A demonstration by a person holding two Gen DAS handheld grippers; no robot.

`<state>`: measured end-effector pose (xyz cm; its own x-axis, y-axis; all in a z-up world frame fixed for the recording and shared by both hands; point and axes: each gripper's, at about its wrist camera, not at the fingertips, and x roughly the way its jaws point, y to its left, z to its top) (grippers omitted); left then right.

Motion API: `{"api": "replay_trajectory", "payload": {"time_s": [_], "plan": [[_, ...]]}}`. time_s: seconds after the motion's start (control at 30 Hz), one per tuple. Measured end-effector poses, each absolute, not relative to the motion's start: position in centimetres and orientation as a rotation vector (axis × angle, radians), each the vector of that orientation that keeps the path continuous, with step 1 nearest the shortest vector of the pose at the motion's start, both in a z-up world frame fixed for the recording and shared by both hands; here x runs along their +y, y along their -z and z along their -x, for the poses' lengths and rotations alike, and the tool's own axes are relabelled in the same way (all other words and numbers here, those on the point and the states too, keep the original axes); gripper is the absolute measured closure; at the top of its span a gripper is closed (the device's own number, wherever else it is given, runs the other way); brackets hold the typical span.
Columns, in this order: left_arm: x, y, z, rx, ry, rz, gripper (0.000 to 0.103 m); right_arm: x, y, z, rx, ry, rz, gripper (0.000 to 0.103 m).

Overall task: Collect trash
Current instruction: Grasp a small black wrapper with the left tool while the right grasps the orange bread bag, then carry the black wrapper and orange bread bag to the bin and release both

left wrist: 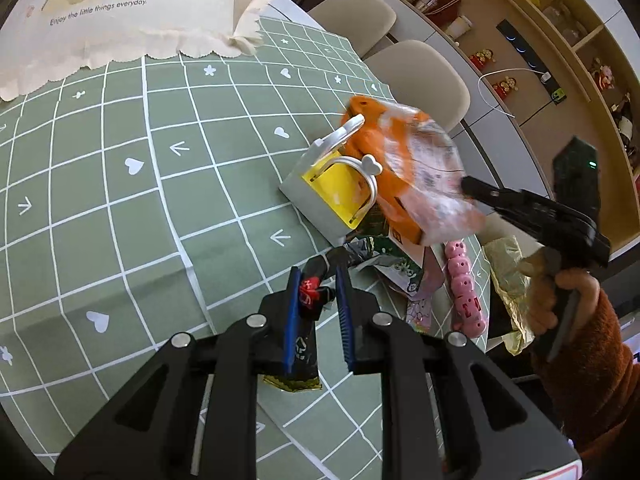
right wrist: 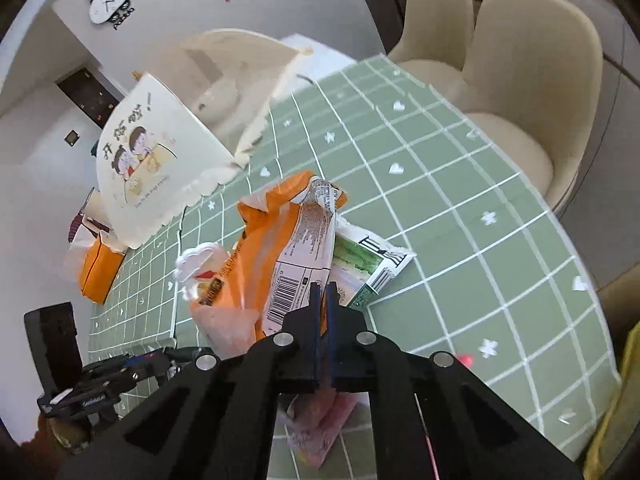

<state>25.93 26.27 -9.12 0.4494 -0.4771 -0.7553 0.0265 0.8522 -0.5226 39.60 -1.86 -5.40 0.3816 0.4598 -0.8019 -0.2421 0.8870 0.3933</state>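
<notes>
My left gripper (left wrist: 319, 284) is shut on a black wrapper with red print (left wrist: 310, 300), which hangs between the blue pads (left wrist: 293, 312) just above the green checked tablecloth (left wrist: 120, 220). My right gripper (right wrist: 322, 292) is shut on the edge of an orange and clear plastic bag (right wrist: 280, 240). In the left wrist view that bag (left wrist: 416, 168) is lifted and blurred, with the right gripper (left wrist: 468, 186) at its right side. More wrappers lie under it: a green and white one (right wrist: 372, 264) and a pink one (right wrist: 324, 424).
A small grey bin with a yellow liner and white handles (left wrist: 320, 196) stands beside the orange bag. A pink strip of pig shapes (left wrist: 464, 288) and crumpled yellow paper (left wrist: 508, 280) lie near the table edge. A cartoon paper bag (left wrist: 120, 12) stands at the far side, with beige chairs (right wrist: 520, 92) behind.
</notes>
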Motion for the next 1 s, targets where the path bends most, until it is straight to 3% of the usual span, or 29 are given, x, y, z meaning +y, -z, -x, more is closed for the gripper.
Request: {"api": "replay_trajectory", "payload": {"time_s": [0.23,0.37,0.57,1.0], "plan": [[27.0,9.0,-25.4,1.059,0.303,0.490,0.087,-2.4,3.8,-36.2,1.110,-0.431,-0.066,0.096],[27.3,9.4,-25.3,1.074,0.290,0.487,0.087,-3.2,4.5,-35.8,1.101,-0.431,-0.108,0.070],[27.4,9.6,-25.3,1.082,0.288,0.472,0.087,-4.3,5.7,-36.9,1.058,-0.403,-0.233,0.069],[27.2,11.2,-26.5,1.133,0.286,0.475,0.087,-4.6,11.5,-38.9,1.198,-0.459,-0.319,0.069]]}}
